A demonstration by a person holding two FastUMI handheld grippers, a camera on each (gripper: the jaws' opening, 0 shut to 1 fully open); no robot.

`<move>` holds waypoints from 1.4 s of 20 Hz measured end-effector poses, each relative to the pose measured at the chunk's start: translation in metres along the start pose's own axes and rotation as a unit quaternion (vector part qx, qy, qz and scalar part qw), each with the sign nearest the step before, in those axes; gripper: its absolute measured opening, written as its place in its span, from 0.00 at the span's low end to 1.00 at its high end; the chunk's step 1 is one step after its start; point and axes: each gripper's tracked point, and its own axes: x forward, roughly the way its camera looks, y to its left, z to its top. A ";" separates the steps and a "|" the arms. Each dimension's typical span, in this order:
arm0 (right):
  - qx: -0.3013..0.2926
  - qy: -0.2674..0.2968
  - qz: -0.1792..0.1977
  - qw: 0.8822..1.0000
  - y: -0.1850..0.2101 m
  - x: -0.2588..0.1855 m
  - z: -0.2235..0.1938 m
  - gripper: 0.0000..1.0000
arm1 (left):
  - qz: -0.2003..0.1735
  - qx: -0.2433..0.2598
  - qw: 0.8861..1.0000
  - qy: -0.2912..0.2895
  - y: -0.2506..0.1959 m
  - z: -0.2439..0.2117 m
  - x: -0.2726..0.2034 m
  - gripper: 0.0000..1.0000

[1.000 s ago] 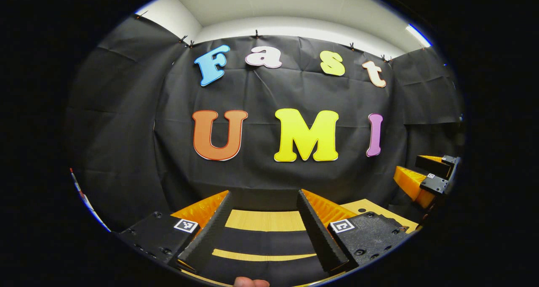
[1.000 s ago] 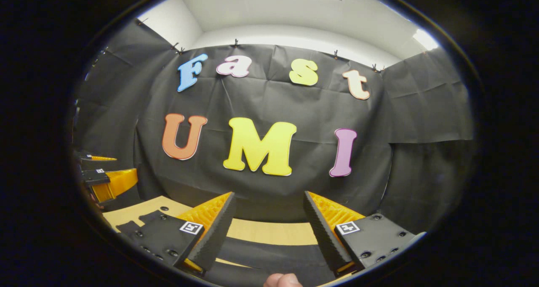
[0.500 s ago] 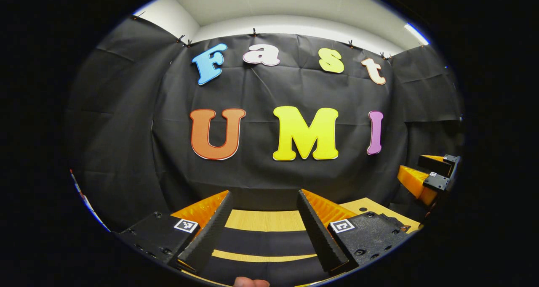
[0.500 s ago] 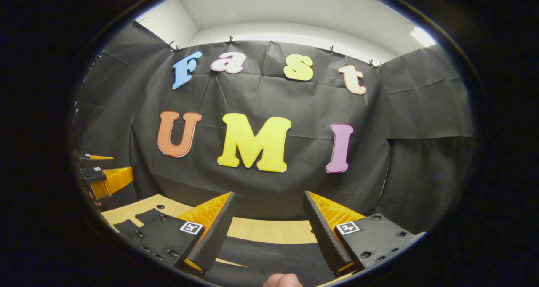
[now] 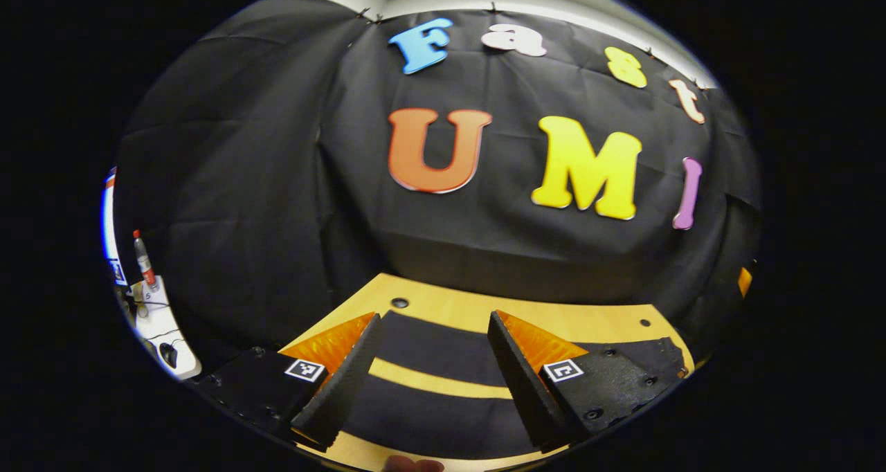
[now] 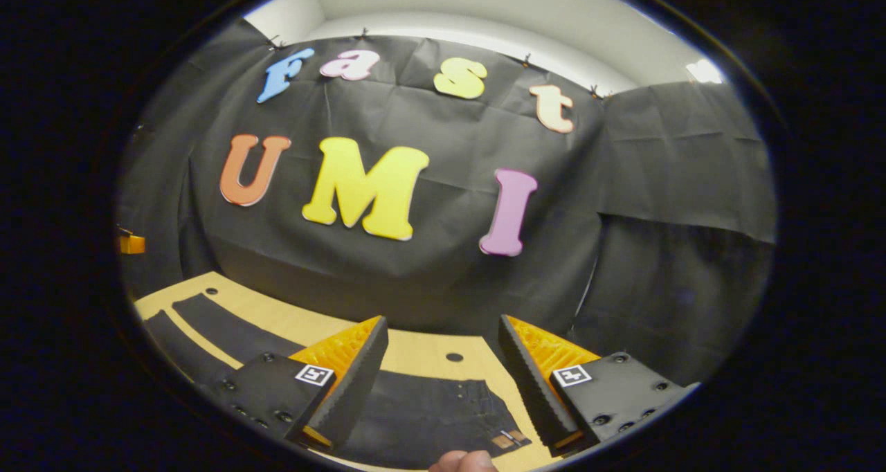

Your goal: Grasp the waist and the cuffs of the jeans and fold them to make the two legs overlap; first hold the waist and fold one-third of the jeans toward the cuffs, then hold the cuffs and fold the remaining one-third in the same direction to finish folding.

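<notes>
Both views have tipped down since a second ago: jeans flat on tabletop, waist under right gripper, legs under left gripper. Jaws apart, empty; grasp not started.

Jeans flat on the table, waist on the right, legs leftward, before the wall.

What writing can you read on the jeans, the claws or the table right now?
No text reads clearly.
jeans, waist patch: too small to read.
left claw, square markers: black-and-white patterns, no words.
right claw, its markers: patterns too, no words.
table: no writing.
bottle at the left edge: label blurred.
</notes>
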 end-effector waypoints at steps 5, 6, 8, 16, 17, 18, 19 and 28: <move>0.071 0.141 -0.061 0.986 -0.074 0.004 -0.101 0.99 | 0.076 -0.140 0.977 0.140 0.098 -0.097 -0.001 0.99; 0.085 0.162 -0.062 0.981 -0.079 0.003 -0.116 0.99 | 0.089 -0.188 0.963 0.172 0.109 -0.122 -0.011 0.99; 0.121 0.203 -0.064 0.969 -0.088 0.001 -0.147 0.99 | 0.111 -0.300 0.924 0.210 0.117 -0.161 -0.020 0.99; 0.331 0.328 -0.065 0.883 -0.083 -0.004 -0.248 1.00 | 0.109 -0.517 0.814 0.242 0.080 -0.204 -0.019 1.00; 0.359 0.337 -0.072 0.867 -0.084 -0.006 -0.257 0.99 | 0.109 -0.515 0.814 0.246 0.075 -0.203 -0.014 0.99; 0.381 0.346 -0.079 0.854 -0.085 -0.006 -0.267 0.99 | 0.110 -0.513 0.814 0.250 0.071 -0.207 -0.006 0.99; 0.400 0.354 -0.087 0.841 -0.087 -0.005 -0.277 0.99 | 0.111 -0.511 0.814 0.253 0.070 -0.208 -0.002 0.99; 0.495 0.381 -0.129 0.770 -0.092 0.036 -0.328 0.98 | 0.116 -0.512 0.812 0.256 0.058 -0.208 0.017 0.99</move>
